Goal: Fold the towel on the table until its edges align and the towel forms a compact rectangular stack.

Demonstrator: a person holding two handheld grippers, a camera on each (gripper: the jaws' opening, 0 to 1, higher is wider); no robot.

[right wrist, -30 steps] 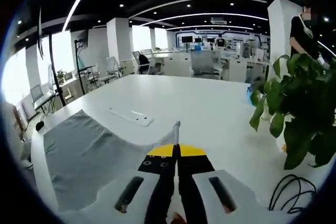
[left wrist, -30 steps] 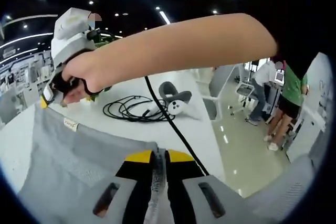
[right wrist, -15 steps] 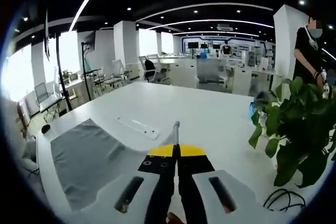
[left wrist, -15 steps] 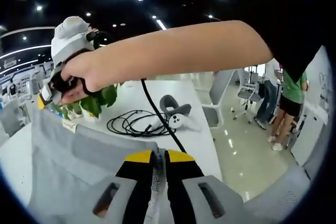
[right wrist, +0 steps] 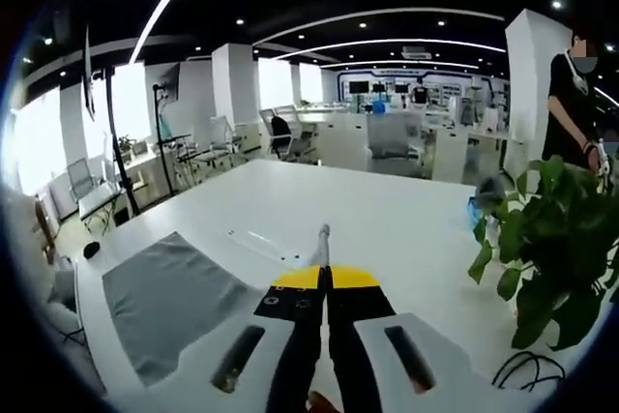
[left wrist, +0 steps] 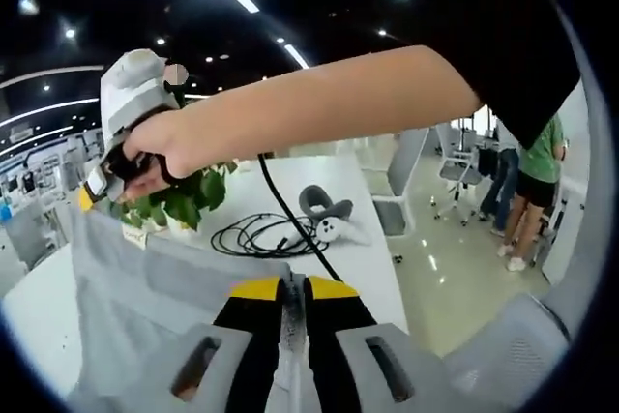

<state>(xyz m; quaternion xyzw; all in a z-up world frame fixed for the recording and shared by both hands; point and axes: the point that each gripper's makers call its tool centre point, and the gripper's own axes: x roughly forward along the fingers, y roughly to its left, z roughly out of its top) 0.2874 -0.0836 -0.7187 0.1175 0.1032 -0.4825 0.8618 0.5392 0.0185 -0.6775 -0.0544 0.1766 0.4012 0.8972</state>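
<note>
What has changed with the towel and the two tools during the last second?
Both tools have risen, lifting the grey towel further off the white table. In the left gripper view the right tool climbs and the plant behind it appears; in the right gripper view the table lies farther below. Unchanged: the left tool and right tool stay shut on the towel's edge; the cable lies as before.

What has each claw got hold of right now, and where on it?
Both claws are shut on the grey cloth towel: the left claw pinches one edge, the right claw another corner by the small label.
</note>
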